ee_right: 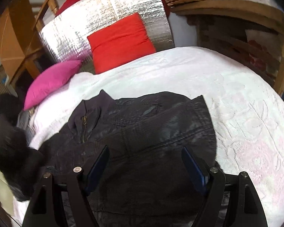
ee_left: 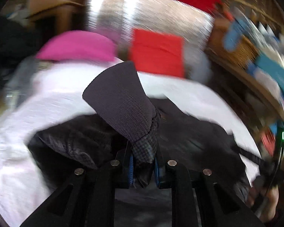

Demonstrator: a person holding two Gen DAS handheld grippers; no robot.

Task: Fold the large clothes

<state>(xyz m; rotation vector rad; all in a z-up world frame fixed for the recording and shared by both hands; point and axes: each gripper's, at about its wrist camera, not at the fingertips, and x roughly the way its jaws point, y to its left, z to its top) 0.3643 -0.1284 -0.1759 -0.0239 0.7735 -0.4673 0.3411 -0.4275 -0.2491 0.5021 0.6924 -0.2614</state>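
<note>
We found bedspread (ee_right: 208, 79) right of jacket (ee_right: 151, 132) open; pillows (ee_right: 121, 41) and shelf (ee_right: 236, 9) blocked the far side.

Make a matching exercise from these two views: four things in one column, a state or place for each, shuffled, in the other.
Things:
1. left gripper
2. right gripper
3. pink cushion
4. red cushion

States or places:
A. leans against the silver foil panel
B. open above the dark jacket
C. shut on the ribbed cuff
D. at the edge of the white bedspread

Pairs: 1-C, 2-B, 3-D, 4-A
</note>
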